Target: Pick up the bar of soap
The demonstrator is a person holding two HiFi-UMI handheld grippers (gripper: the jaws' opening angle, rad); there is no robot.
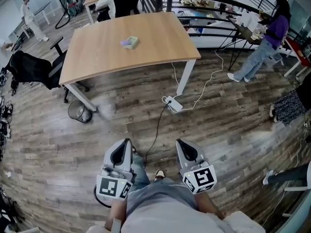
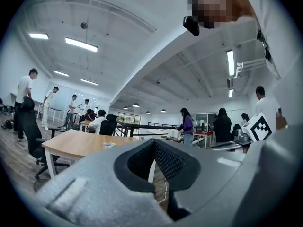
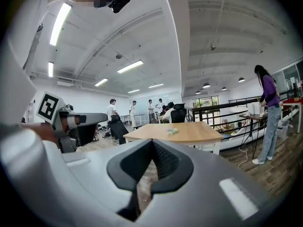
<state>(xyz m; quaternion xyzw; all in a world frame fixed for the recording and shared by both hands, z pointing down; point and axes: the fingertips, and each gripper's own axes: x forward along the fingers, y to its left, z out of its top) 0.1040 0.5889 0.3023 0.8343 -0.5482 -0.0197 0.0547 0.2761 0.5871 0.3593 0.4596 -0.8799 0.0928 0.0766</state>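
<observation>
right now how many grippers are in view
2. The left gripper is at the head view's lower left, the right gripper at its lower right, both over the floor, short of the table. None seems hidden.

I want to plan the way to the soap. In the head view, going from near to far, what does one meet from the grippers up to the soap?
Left gripper and right gripper, side by side → power strip → table, near edge first → soap.
</observation>
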